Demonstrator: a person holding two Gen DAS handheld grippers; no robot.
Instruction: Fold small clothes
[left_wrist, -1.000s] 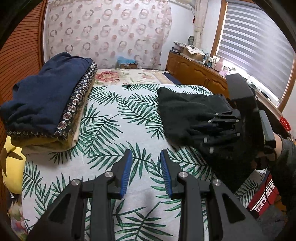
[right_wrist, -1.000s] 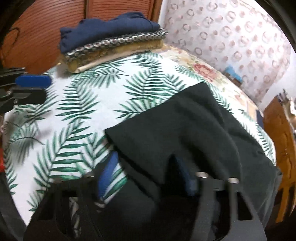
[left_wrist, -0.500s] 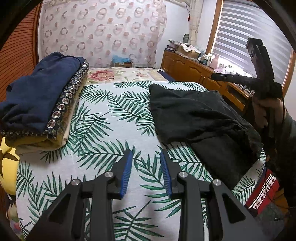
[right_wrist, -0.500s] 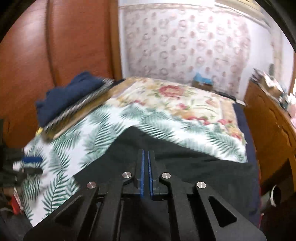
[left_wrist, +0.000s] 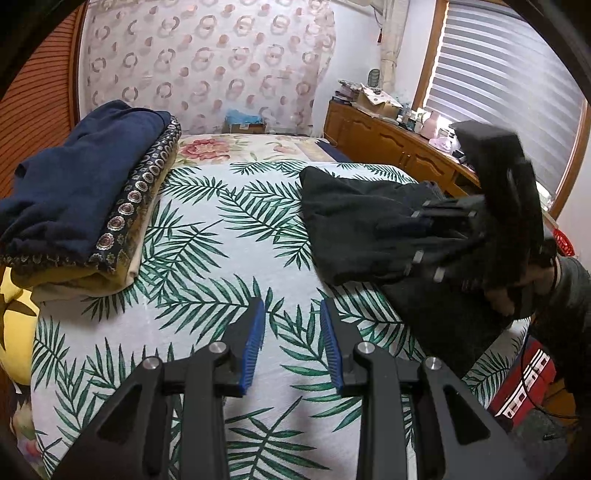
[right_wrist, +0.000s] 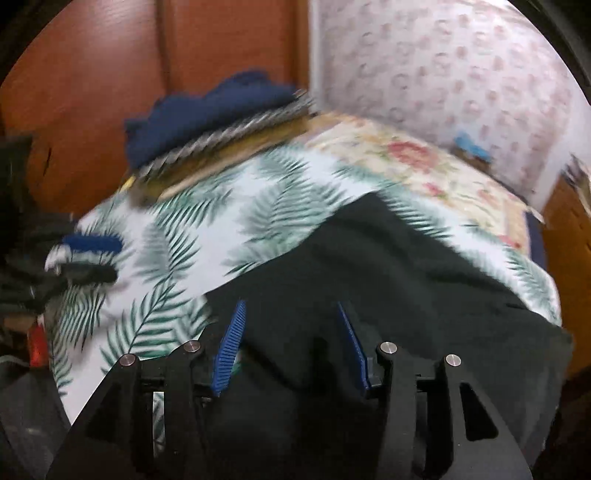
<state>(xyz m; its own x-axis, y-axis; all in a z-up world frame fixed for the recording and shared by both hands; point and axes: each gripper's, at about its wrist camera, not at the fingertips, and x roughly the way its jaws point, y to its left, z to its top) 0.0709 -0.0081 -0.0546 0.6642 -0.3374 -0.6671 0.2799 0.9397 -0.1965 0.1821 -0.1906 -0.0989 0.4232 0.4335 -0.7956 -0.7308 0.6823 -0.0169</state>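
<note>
While the left gripper (left_wrist: 291, 339) hangs low over a bed covered in a white sheet printed with green palm leaves (left_wrist: 207, 236), its blue-padded fingers (left_wrist: 253, 343) stand apart with a clear gap and nothing between them. From the left wrist view, a black garment (left_wrist: 354, 229) lies on the sheet at about two o'clock, partly folded over itself, its near edge trailing toward the bed's right side. The right gripper (left_wrist: 436, 240), blurred, reaches onto that garment from three o'clock.

From the right wrist view, the right gripper (right_wrist: 291, 339) has its blue fingers (right_wrist: 229, 347) spread wide, with black cloth (right_wrist: 369, 280) lying beneath and between them; whether they touch it cannot be told. At ten o'clock in the left wrist view sits a stack of folded clothes (left_wrist: 81, 192): a navy piece on top, a dark layer with a ringed border, then yellow and cream layers. A wooden dresser (left_wrist: 391, 147) runs along the far right under a slatted blind (left_wrist: 498, 85). No readable writing or labels show anywhere.
</note>
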